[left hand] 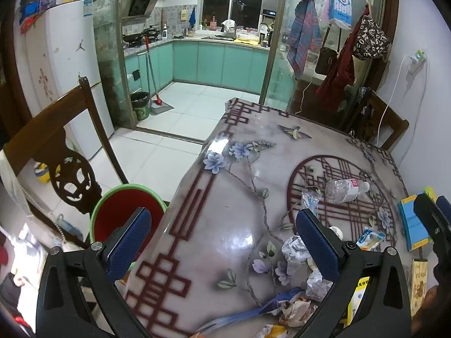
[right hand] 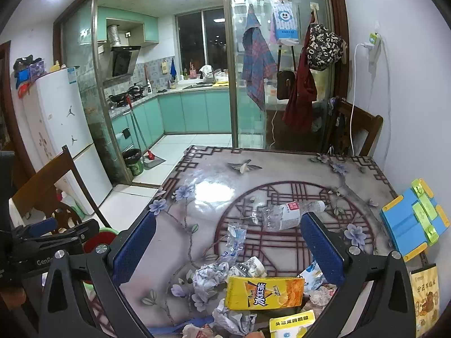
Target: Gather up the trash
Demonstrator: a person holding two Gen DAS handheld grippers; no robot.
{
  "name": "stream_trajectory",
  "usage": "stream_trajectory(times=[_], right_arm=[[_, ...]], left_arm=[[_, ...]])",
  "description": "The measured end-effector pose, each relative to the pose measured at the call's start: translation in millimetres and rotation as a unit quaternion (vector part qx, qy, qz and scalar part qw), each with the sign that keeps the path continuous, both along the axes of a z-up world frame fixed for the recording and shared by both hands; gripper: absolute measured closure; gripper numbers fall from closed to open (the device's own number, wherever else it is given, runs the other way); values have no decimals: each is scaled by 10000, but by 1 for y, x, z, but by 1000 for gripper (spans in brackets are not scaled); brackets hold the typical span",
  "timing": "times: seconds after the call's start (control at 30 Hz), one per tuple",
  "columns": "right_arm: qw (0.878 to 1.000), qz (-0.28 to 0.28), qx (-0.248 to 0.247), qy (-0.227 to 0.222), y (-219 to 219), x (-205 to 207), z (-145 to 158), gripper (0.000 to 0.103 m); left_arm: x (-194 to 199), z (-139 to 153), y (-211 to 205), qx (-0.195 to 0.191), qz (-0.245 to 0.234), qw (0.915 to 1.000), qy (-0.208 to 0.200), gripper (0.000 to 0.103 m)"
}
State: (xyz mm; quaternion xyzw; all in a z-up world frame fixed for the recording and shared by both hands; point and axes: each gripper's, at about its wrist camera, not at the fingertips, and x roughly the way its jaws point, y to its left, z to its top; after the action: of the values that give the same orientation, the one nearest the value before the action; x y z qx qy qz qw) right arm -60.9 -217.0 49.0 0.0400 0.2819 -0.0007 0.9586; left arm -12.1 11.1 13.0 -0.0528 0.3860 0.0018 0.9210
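Left tool (left hand: 222, 242) released, empty, above worktop (left hand: 225, 197) edge. Right tool (right hand: 228, 248) released, empty, over yellow chip box (right hand: 265, 293).

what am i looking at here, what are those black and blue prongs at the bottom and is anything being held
There is no robot arm here. A person holds a two-finger claw in each hand, and a fisheye camera on each one looks forward along its fingers. One picture comes from the left claw, the other from the right claw. The blue pads are the fingertips. Both claws stand wide open and hold nothing.

Below them is a patterned table strewn with trash: a crushed plastic bottle, crumpled paper, a yellow chip box and wrappers. A red bin with a green rim stands beside the table on the left.
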Motion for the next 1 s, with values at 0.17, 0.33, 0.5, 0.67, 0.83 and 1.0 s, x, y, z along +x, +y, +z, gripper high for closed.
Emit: stream_trajectory(times=[0.17,0.33,0.5,0.67,0.83,1.0], right_arm=[[10000,39,-15,-60,-1,1,4,0],[9999,65,-96,-103,0,2,4,0],[9999,64,-100,-96,0,1,3,0],[9999,61,-104,-95,2,1,2,0],[9999,56,-101,-98,1,1,2,0],[9999,60,-100,-71,3,2,-1,0]], left_arm=[[0,0,-1,40,32,10000,-5,0],[2,1,-2,96,62,9999,-20,0],[3,2,-1,121,91,9999,-17,0],[5,1,0,135,107,9999,-21,0],[5,1,1,169,114,9998,-32,0],[6,2,1,206,119,9997,-41,0]])
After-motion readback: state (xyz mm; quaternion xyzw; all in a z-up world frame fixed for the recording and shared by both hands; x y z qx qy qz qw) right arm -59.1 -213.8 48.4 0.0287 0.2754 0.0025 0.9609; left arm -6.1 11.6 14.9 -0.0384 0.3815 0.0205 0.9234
